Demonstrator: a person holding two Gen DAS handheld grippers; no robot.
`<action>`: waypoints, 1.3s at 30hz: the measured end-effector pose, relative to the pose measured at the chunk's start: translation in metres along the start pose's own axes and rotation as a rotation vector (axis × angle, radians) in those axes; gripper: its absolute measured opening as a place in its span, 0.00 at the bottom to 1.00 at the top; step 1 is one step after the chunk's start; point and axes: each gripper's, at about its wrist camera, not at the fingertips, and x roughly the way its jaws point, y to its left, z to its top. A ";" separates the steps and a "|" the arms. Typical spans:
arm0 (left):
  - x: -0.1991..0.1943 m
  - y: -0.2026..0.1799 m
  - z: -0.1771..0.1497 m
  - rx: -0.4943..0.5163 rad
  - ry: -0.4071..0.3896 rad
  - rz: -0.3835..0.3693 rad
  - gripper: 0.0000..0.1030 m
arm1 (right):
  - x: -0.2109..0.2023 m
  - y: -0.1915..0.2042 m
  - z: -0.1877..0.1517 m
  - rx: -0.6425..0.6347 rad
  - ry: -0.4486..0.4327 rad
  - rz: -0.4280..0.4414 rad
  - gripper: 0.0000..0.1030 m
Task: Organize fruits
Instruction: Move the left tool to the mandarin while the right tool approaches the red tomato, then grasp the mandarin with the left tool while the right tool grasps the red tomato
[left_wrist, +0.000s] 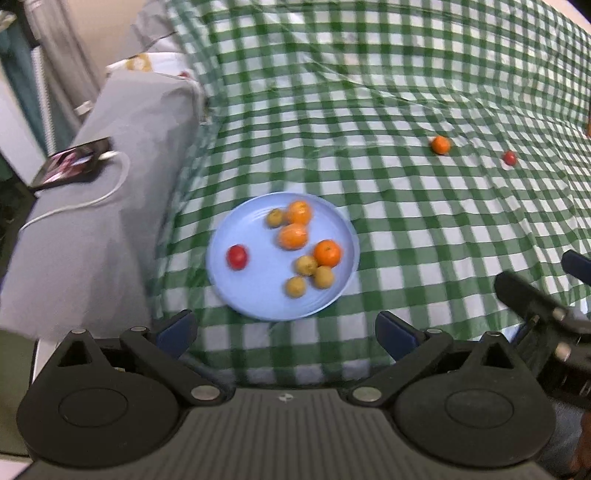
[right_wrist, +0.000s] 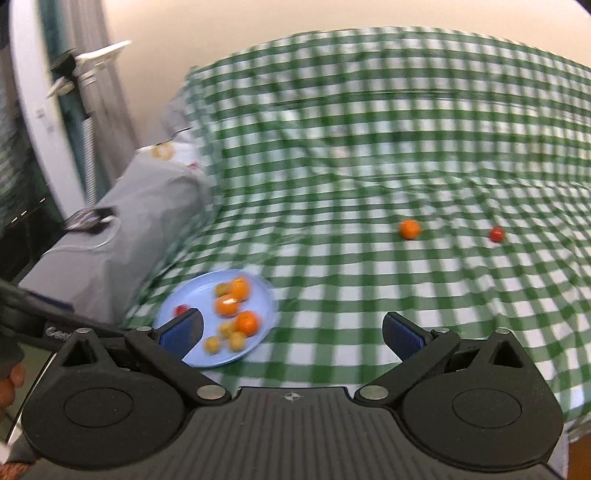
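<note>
Checked cloth (left_wrist: 406, 221), both grippers angled down, fingers (left_wrist: 173, 328) apart, empty, near plate (left_wrist: 221, 266).

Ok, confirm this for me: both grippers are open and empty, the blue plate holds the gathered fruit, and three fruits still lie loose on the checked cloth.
Not quite: two fruits lie loose on the checked cloth, not three, an orange and a small red fruit, as the right wrist view shows. The rest stands: the left gripper and right gripper are open and empty, and the blue plate holds the gathered fruit.
</note>
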 end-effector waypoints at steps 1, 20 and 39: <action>0.004 -0.006 0.006 0.010 0.003 -0.008 0.99 | 0.003 -0.011 0.003 0.015 -0.006 -0.023 0.99; 0.225 -0.199 0.212 0.154 0.004 -0.242 0.99 | 0.220 -0.287 0.069 0.270 0.008 -0.426 0.99; 0.305 -0.251 0.246 0.228 -0.042 -0.242 0.39 | 0.325 -0.323 0.066 0.060 -0.004 -0.481 0.31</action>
